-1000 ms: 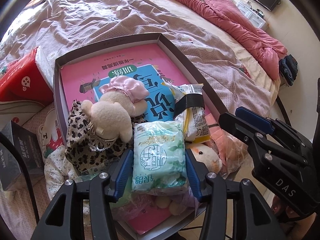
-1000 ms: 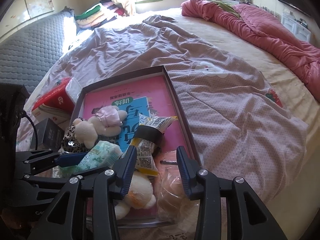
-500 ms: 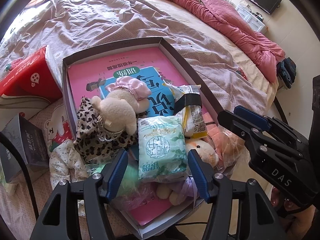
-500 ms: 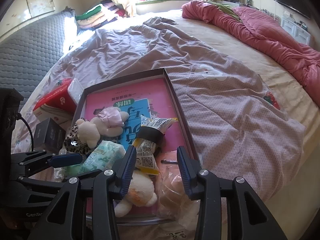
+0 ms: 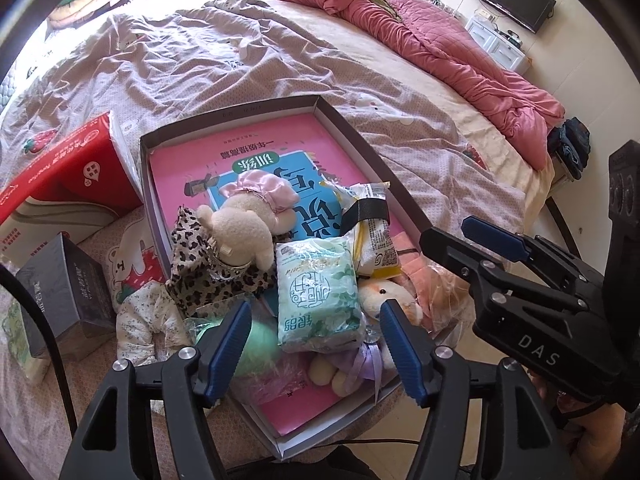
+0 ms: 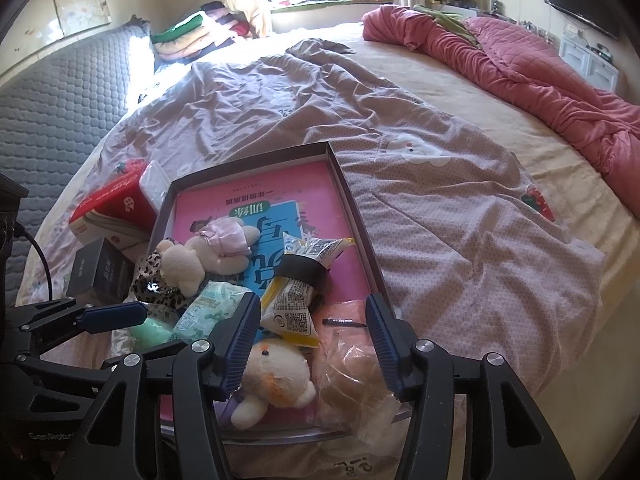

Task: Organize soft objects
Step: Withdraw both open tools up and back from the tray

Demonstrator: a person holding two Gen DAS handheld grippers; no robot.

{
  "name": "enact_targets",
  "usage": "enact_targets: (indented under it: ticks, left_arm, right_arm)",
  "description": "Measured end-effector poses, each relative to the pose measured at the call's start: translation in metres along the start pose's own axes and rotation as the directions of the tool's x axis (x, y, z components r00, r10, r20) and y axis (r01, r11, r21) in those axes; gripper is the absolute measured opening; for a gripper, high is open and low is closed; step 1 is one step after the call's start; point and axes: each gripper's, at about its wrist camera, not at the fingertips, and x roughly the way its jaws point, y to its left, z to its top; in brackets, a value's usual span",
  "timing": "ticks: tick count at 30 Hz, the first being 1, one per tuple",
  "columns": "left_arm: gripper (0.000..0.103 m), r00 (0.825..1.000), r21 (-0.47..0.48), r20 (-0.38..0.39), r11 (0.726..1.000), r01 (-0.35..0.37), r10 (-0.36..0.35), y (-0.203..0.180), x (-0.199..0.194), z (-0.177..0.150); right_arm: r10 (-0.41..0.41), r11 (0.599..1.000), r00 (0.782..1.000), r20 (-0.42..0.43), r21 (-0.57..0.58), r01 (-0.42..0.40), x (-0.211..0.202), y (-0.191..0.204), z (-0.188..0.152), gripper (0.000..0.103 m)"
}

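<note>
tray point(image 5: 352, 136) on bed point(image 5: 240, 64), near edge | book point(image 5: 256, 152) flat in tray, under the rest | plush bear point(image 5: 240, 232) on book, left part | tissue pack point(image 5: 316, 292) right of bear, on the pile (pads either side, apart) | snack packet point(image 5: 372, 240) behind-right of pack | carton point(image 5: 68, 176) left of tray, outside it

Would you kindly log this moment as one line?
left gripper: opening, empty | right gripper: opening, empty | tissue pack: in box

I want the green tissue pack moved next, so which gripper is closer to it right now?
Left. The left gripper hovers over the green tissue pack, jaws opening either side without touching. The right gripper is off beside it, above the white plush.
</note>
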Motion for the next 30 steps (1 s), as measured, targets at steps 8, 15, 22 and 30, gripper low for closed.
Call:
enact_targets:
  ticks: [8,15,22,30]
  left_arm:
    - [0.073,0.999,-0.016,0.036,0.999,-0.033,0.034,0.005,-0.018,-0.005]
    - [0.078,0.996,-0.044,0.033,0.996,-0.077,0.078,0.011,-0.026,-0.013]
    - [0.083,0.993,-0.036,0.06,0.994,-0.104,0.106,0.01,-0.041,-0.019]
    - [0.083,0.987,-0.028,0.084,0.991,-0.134,0.136,0.01,-0.058,-0.028]
  right_arm:
    - [-0.01,1.0,1.0,0.014,-0.015,0.01,-0.01,0.006,0.0,0.06]
    - [-0.05,0.994,0.998,0.044,-0.094,0.054,-0.021,0.02,-0.001,0.062]
    - [-0.038,0.994,0.996,0.084,-0.097,0.046,-0.038,0.026,-0.001,0.072]
    - [-0.028,0.993,0.995,0.1,-0.111,0.039,-0.052,0.033,-0.011,0.073]
